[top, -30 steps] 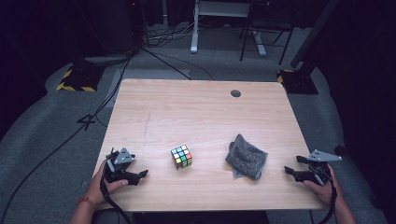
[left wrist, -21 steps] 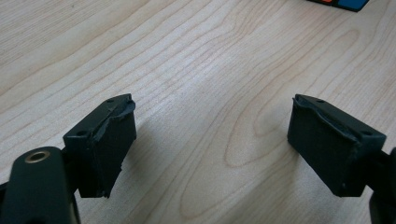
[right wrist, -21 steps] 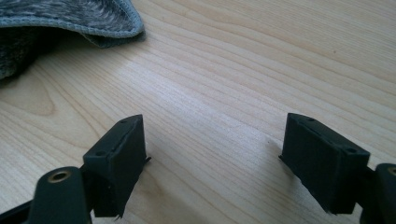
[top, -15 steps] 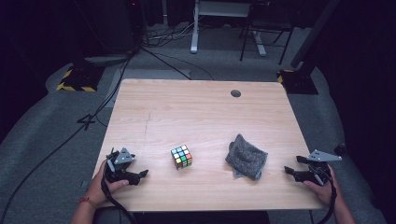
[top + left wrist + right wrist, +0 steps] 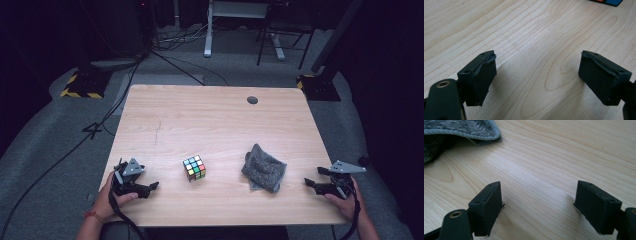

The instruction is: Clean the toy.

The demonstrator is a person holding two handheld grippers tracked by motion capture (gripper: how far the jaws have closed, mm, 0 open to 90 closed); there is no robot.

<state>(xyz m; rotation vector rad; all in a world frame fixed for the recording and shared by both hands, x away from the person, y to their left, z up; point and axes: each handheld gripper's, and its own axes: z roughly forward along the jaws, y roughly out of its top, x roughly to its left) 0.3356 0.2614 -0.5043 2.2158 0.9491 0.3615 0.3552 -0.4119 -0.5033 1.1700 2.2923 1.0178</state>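
Observation:
A colourful puzzle cube (image 5: 194,168) sits on the wooden table (image 5: 210,125) near its front middle. To its right lies a crumpled grey cloth (image 5: 263,168); its hemmed edge (image 5: 461,131) also shows at the top left of the right gripper view. My left gripper (image 5: 154,186) rests at the table's front left, held by a hand, jaws apart with bare wood between them (image 5: 536,72). A corner of the cube (image 5: 606,2) peeks in at the top of the left gripper view. My right gripper (image 5: 309,181) rests at the front right, open and empty (image 5: 537,202), pointing toward the cloth.
A round dark grommet (image 5: 252,100) sits in the table near its far edge. Beyond the table, cables (image 5: 165,55) run over grey carpet, with a desk frame (image 5: 235,30) and stand bases marked in yellow and black (image 5: 80,87) behind.

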